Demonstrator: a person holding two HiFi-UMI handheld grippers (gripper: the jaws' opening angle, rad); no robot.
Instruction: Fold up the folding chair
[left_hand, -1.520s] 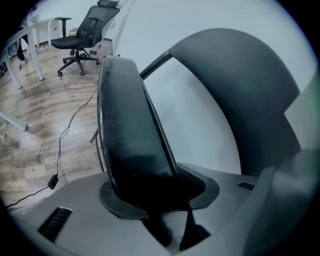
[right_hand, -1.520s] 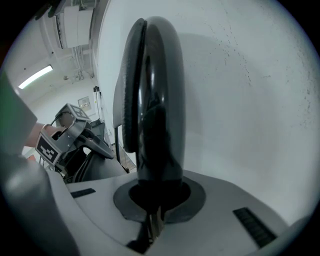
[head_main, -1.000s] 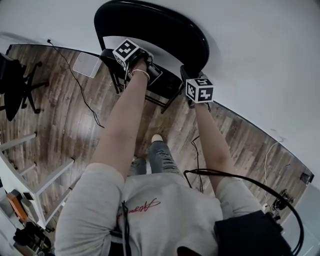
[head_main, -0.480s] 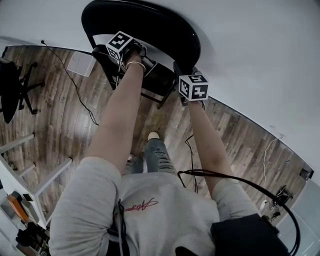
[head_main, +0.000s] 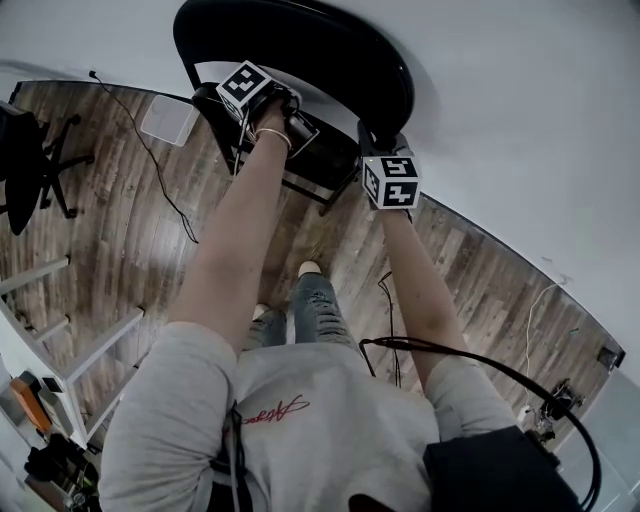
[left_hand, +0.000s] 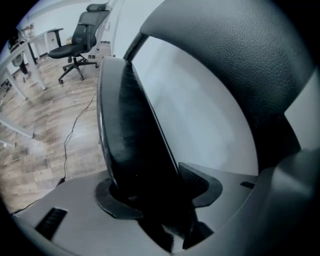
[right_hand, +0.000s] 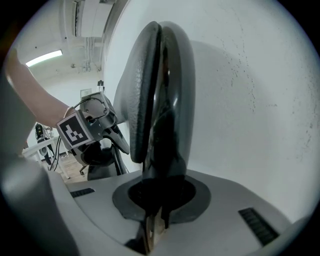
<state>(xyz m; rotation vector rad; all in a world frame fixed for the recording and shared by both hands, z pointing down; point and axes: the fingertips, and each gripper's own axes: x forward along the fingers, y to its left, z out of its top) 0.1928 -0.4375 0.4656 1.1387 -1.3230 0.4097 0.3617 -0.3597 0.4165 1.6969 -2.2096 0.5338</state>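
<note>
Folding chair (head_main: 300, 45) stands against the wall (head_main: 520, 120), and its seat (left_hand: 127, 130) looks tipped up toward the backrest (right_hand: 150, 85). My right fingers (right_hand: 159, 200) are pinched shut on the backrest edge, steadying it. My left fingers (left_hand: 150, 200) have just been opening, with the seat rim between them and the grip slack. Both arms are stretched forward, the left pitched steeply down.

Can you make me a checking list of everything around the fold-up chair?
Surface: wooden floor.
Job's things: black folding chair by the white wall.
Clutter: pale square sheet on the floor.
Grippers: left gripper has just been opening its jaws, seat between them; right gripper shut on backrest edge.
Cables: thin cable across the floor; thick cable looping at the person's right side.
Surroundings: office chair and white frame at left.
</note>
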